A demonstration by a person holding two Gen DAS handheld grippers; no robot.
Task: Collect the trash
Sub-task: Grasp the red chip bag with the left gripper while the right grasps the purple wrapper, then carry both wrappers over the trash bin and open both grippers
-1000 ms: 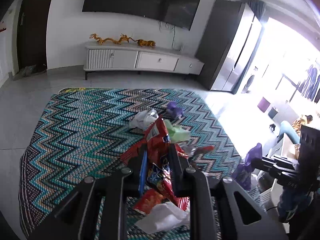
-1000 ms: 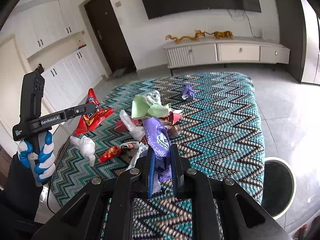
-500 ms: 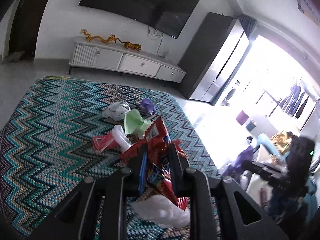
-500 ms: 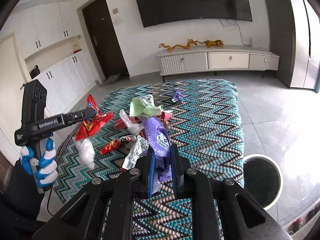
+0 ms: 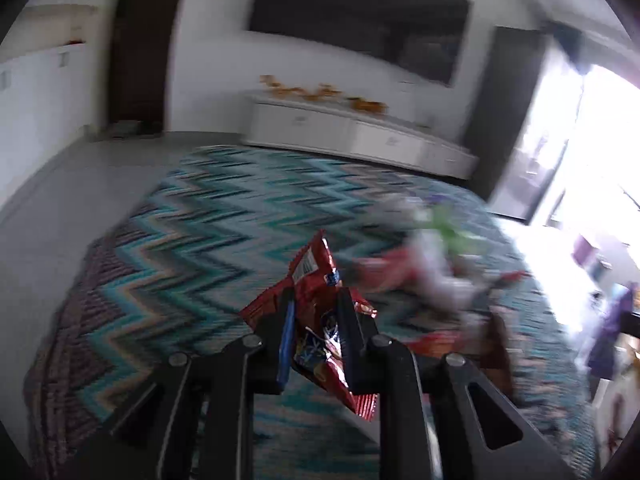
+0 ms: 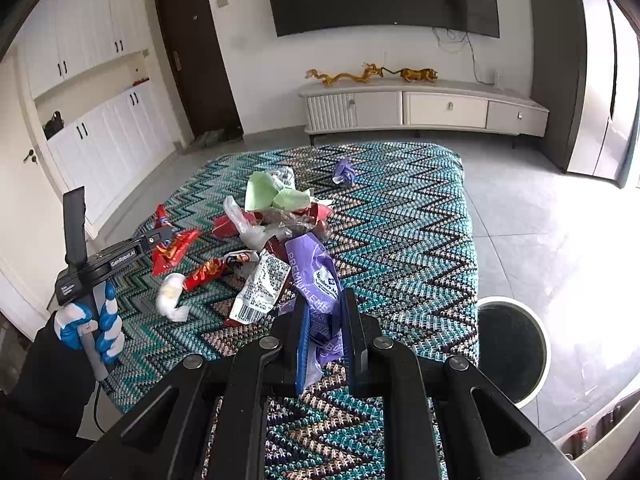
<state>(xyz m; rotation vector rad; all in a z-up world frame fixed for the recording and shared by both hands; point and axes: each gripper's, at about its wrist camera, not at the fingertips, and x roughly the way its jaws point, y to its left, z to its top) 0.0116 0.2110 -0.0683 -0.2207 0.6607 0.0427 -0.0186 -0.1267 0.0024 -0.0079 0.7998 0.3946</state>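
My left gripper [image 5: 316, 300] is shut on a red snack wrapper [image 5: 316, 280] and holds it above the zigzag rug [image 5: 180, 248]; that view is blurred. The same gripper [image 6: 160, 236] and red wrapper [image 6: 172, 250] show at the left of the right wrist view. My right gripper [image 6: 324, 300] is shut on a purple wrapper [image 6: 314, 276], held above the rug [image 6: 400, 240]. A pile of trash lies mid-rug: green paper [image 6: 272, 196], a clear bag [image 6: 244, 228], a white barcode wrapper [image 6: 264, 288], a white wad [image 6: 170, 300], a purple scrap [image 6: 344, 172].
A round white-rimmed bin [image 6: 512, 348] stands on the floor just right of the rug's near corner. A white TV cabinet [image 6: 424, 108] lines the far wall. White cupboards [image 6: 104, 140] and a dark door [image 6: 196, 60] are at the left.
My left gripper has swung fast to the left with the red wrapper, so the trash pile sits to its right. My right gripper has kept its purple wrapper and drawn back slightly.
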